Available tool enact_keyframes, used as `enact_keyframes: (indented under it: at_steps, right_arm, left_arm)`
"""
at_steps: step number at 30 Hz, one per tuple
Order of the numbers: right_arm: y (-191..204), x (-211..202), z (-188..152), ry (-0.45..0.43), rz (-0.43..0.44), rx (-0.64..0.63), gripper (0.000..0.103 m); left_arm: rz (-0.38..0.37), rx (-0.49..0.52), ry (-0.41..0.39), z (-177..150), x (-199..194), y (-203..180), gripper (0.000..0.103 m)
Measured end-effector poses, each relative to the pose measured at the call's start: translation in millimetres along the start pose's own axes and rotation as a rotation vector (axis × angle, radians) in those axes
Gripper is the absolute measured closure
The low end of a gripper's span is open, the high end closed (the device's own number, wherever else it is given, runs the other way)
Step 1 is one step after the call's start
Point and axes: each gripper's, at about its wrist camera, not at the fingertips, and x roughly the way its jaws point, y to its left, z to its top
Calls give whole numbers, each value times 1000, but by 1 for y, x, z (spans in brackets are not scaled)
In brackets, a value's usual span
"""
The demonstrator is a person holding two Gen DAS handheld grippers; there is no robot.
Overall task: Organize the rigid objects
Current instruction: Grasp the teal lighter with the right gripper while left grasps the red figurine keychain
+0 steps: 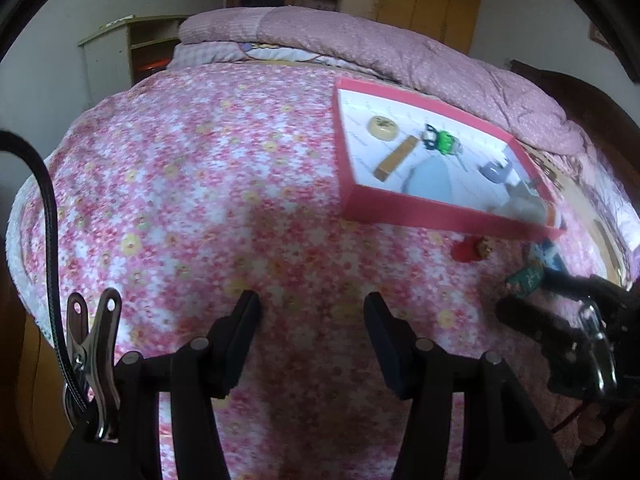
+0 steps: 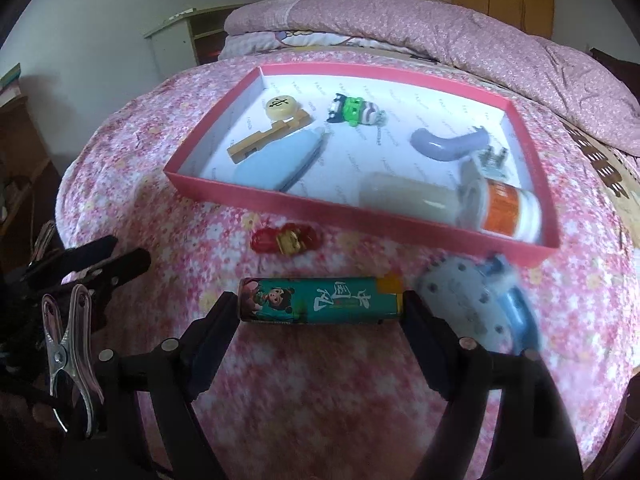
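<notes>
A teal lighter [image 2: 320, 300] with a cartoon print lies crosswise on the pink flowered bedsheet [image 2: 320, 380], just in front of the red box [image 2: 360, 216]. My right gripper [image 2: 320, 308] is shut on it, one pad against each end. In the left wrist view the lighter [image 1: 526, 280] and the right gripper [image 1: 560, 320] show at the far right. My left gripper [image 1: 312, 320] stands open over bare sheet, with nothing between its fingers.
The red box [image 1: 440, 212] holds a cream disc [image 2: 280, 106], a wooden block [image 2: 264, 138], a green toy [image 2: 354, 110], a pale blue case [image 2: 280, 160], a purple curved piece [image 2: 444, 146] and an orange-labelled bottle [image 2: 504, 210]. A red-gold trinket [image 2: 286, 240] and a blurred blue-white object [image 2: 480, 304] lie outside it. A folded quilt [image 2: 440, 28] lies behind.
</notes>
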Motion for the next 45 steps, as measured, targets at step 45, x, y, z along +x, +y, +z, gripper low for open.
enact_keyframes:
  at_steps: [45]
  right_arm:
    - [-36, -25, -83, 38, -116, 42, 12]
  left_arm:
    - [-108, 281, -18, 15, 34, -124, 73]
